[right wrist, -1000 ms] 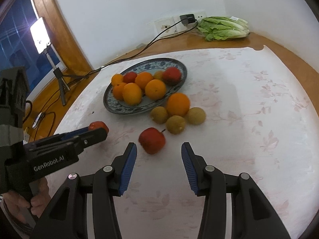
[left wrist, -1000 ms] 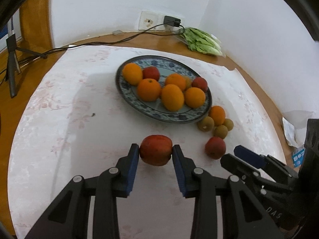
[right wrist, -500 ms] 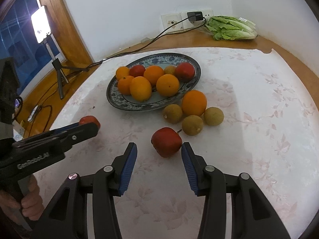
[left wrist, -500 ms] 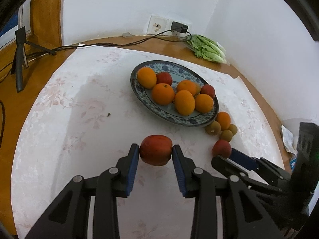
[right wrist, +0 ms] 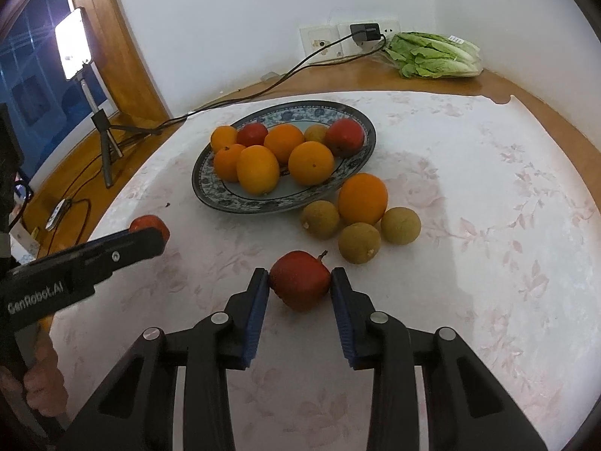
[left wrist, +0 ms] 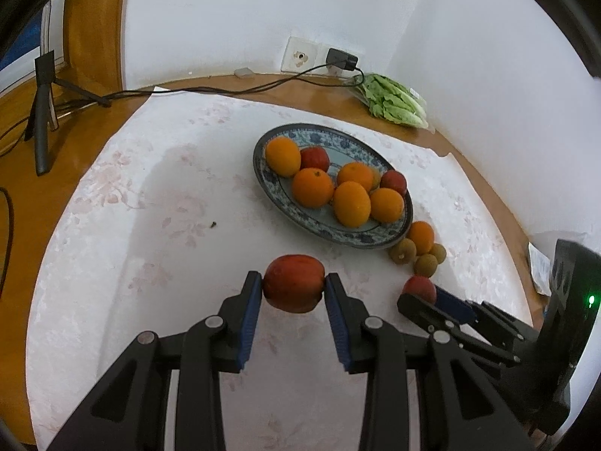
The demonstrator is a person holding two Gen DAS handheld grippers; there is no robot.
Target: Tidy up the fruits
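Observation:
My left gripper (left wrist: 293, 285) is shut on a red apple (left wrist: 293, 282) and holds it above the white cloth, short of the blue patterned plate (left wrist: 276, 191). The plate holds several oranges and two red apples. My right gripper (right wrist: 299, 282) is shut on a second red apple (right wrist: 299, 279) that rests on the cloth. In the left wrist view the right gripper (left wrist: 432, 298) shows at the lower right with that apple (left wrist: 419, 286). In the right wrist view the left gripper (right wrist: 148, 235) shows at the left with its apple (right wrist: 148, 222).
A loose orange (right wrist: 362, 198) and three small brown fruits (right wrist: 358, 242) lie on the cloth beside the plate. A bag of lettuce (right wrist: 435, 54), a wall socket with a cable (right wrist: 366, 32) and a lamp on a tripod (right wrist: 75, 50) stand behind.
My right gripper moved forward around the apple on the cloth and closed on it. My left gripper kept its apple and drew back from the plate.

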